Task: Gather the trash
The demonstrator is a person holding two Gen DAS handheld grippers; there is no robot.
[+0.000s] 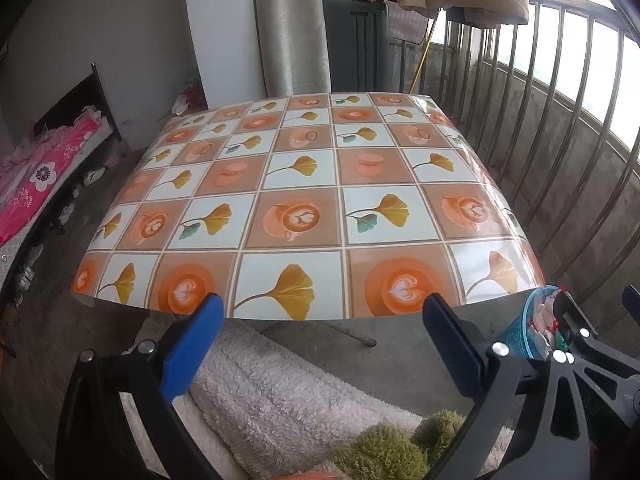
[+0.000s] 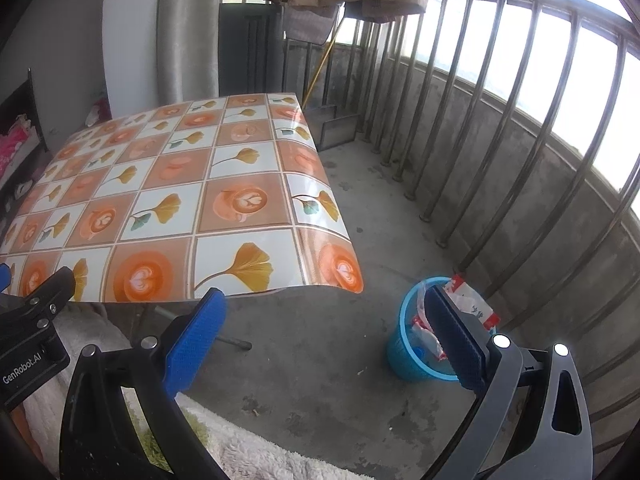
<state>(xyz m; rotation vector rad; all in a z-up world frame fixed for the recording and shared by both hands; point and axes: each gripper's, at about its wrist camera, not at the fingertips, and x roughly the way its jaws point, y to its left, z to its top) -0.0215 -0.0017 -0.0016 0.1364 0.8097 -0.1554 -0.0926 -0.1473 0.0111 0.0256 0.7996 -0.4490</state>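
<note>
The little round blue plastic bin [image 2: 416,344] sits on the grey floor beside the metal railing [image 2: 500,120], already stuffed with red and white wrappers [image 2: 472,300]. The table with the shiny flower-pattern cloth [image 1: 304,200] looks bare. The left gripper [image 1: 320,328] and right gripper [image 2: 324,332] both hang wide apart, holding nothing, so the job seems nearly done

Tabletop [image 1: 308,208] cloth: checkered orange and pale-blue squares, latte-art cups alternating with yellow ginkgo leaves. Trash bin [image 2: 404,356] blue, red-white wrappers [image 2: 468,300] inside. Tongs pads [image 2: 196,340] blue, frames black. Bedding [image 1: 36,184] pink floral. Floor [image 2: 320,360] grey concrete.
</note>
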